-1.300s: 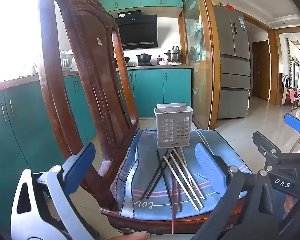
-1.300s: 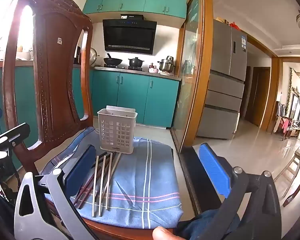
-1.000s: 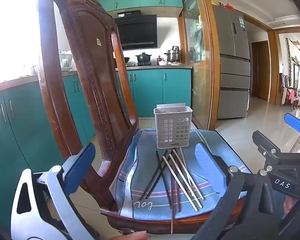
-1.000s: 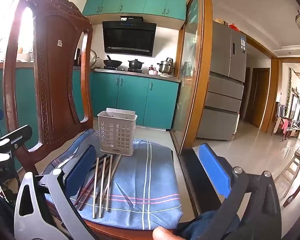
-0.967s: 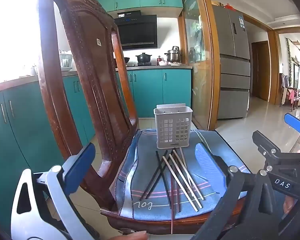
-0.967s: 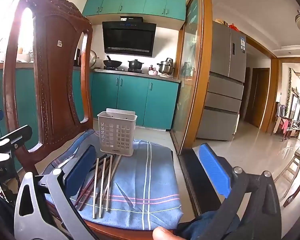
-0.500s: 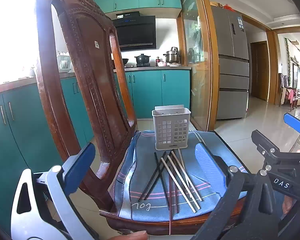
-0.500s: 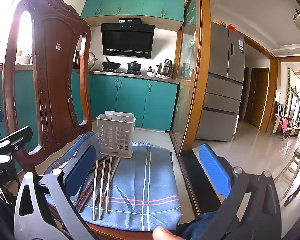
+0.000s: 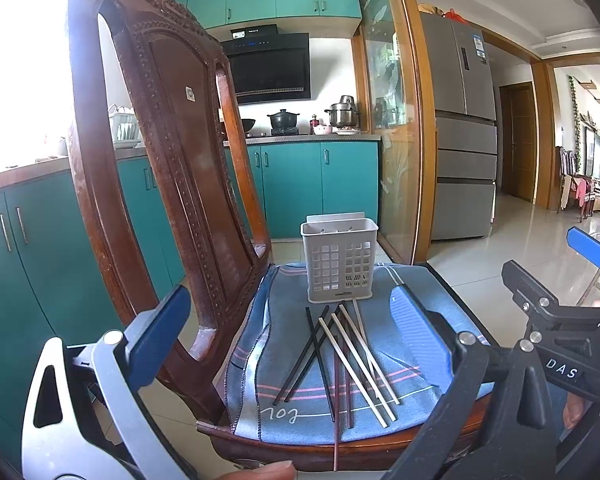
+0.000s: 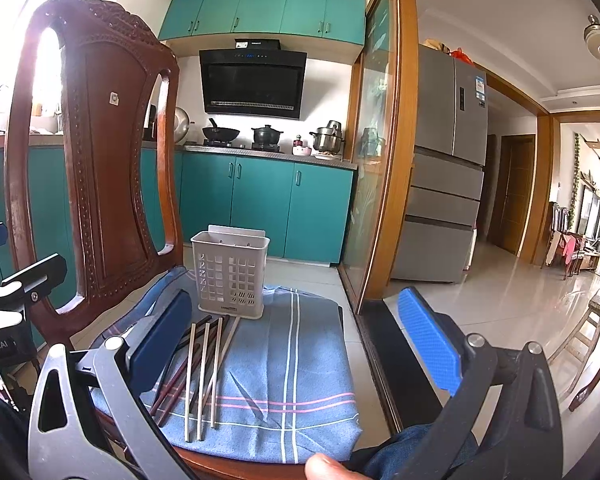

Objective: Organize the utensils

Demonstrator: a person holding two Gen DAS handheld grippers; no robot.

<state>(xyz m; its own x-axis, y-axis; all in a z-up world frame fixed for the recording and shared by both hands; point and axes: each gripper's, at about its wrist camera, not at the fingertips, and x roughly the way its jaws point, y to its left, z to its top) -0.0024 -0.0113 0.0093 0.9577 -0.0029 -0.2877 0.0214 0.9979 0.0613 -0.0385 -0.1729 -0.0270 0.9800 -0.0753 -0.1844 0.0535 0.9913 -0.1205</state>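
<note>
chair (image 9: pixel 172 184): a carved dark wood one is seen side-on, with the backrest filling the 9 to 11 o'clock part of both views.

cloth (image 9: pixel 380 412): a blue one with pink and white stripes is spread over the seat, and everything is laid on it.

holder (image 9: pixel 339 265): a pale grey perforated plastic caddy is stood upright at the far end of the cloth, at about 12 o'clock from the chopsticks. Whether anything is inside can't really be told.

chopsticks (image 9: pixel 342 360): a loose fan of them is laid flat on the cloth, far tips gathered just in front of the holder's base, near ends spread toward 6 o'clock. Black, dark red-brown and pale ones are mixed and crossed over each other. One thin dark stick (image 9: pixel 335 432) is poked out past the seat's front edge.

left gripper (image 9: pixel 288 340): held low at 6 o'clock of the seat, short of the chopsticks. The fingers (image 9: pixel 160 334) are spread wide with nothing between them.

right gripper (image 10: pixel 296 344): held near the seat's front edge. Its blue-padded fingers (image 10: pixel 428 340) are also parked wide apart and nothing is gripped; the chopsticks (image 10: pixel 204 372) are seen just beside the 9 o'clock pad.

kitchen: teal cabinets (image 10: pixel 268 208), a black range hood (image 10: pixel 252 82) and a steel fridge (image 10: pixel 448 168) are seen behind.
</note>
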